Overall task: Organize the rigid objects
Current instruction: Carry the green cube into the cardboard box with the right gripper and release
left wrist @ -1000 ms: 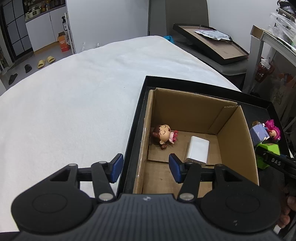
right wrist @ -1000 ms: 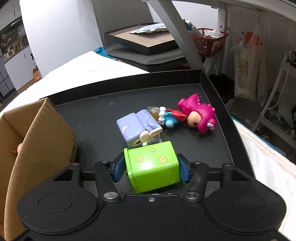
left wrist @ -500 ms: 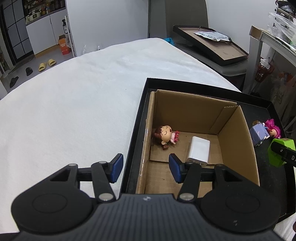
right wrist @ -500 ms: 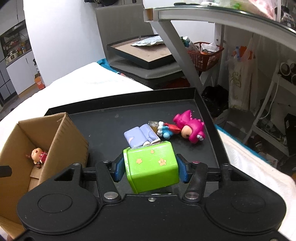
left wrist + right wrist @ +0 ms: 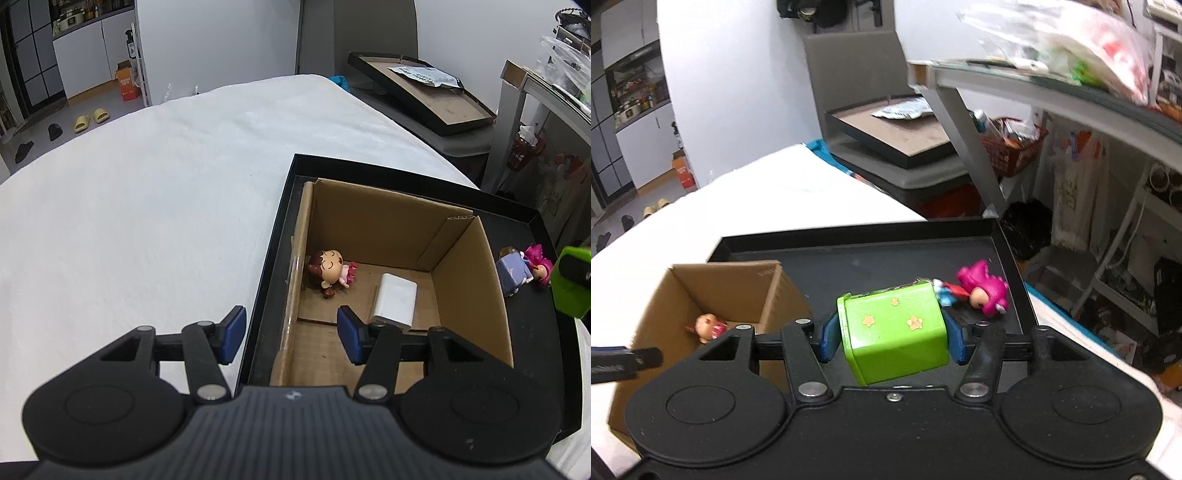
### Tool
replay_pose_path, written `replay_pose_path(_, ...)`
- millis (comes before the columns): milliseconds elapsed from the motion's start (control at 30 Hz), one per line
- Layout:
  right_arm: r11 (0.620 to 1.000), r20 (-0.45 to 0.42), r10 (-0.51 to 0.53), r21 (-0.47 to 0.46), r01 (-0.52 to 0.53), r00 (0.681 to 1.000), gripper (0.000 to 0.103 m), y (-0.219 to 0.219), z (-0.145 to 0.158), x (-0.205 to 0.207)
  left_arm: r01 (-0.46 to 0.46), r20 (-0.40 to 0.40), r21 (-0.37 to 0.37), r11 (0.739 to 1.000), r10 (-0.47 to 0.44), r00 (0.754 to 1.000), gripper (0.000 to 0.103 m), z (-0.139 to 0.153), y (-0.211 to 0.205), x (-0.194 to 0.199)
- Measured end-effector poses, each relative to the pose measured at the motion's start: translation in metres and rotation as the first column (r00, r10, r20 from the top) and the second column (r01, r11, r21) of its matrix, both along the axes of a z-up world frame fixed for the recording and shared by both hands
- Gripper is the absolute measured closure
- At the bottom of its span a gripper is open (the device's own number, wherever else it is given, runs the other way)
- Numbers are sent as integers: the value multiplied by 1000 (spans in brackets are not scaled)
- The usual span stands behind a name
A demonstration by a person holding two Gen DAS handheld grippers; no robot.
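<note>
Left wrist view: the left gripper (image 5: 288, 334) hovers with released fingers over the near left wall of the cardboard box (image 5: 469, 280), which sits in the black tray (image 5: 277, 236) on the white-covered worktop (image 5: 147, 206). A doll (image 5: 330, 271) and a white block (image 5: 395, 299) lie inside.

Right wrist view: the right gripper (image 5: 892, 332) clenches the green box (image 5: 892, 328) clear of the tray floor, right of the cardboard box. The carry is in hand; next, I judge, it must swing left over the opening, then release.

White walls (image 5: 221, 37), white-covered table (image 5: 147, 203)
</note>
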State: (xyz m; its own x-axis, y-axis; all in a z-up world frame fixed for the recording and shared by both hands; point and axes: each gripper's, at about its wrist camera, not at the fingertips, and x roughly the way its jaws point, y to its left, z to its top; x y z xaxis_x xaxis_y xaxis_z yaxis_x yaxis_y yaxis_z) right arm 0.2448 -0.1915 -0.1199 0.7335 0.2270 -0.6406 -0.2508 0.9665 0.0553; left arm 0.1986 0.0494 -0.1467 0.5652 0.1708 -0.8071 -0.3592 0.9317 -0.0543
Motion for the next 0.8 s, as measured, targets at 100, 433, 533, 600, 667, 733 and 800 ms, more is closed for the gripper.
replay_pose_path(100,1000,12,22,-2,-22,1000,49,9,10,-3,-3,1,-10,1000,3,1000,50,0,2,0)
replay_pose_path(433,997,36,80,-16,-80,996,49,39,29,-10,-10,-1,-23,1000,10,1000,50,-2,7,-1)
replay_pose_path(533,995,40,98,-21,-97,994,49,48,32,-13,-14,-4,-31,999,14,1000,50,-2,9,-1)
replay_pose_path(600,994,42,108,-24,-107,993,49,54,34,-14,-16,-2,-39,999,16,1000,50,-2,11,-1)
replay_pose_path(667,993,43,118,-27,-117,992,49,59,36,-14,-15,4,-44,999,15,1000,50,-2,12,-1)
replay_pose_path(733,991,40,129,-28,-128,991,49,65,37,-15,-12,7,-46,999,12,1000,50,-2,13,-2)
replay_pose_path(800,989,41,146,-28,-145,988,49,70,38,-17,-11,7,-47,999,12,1000,50,-2,14,-3)
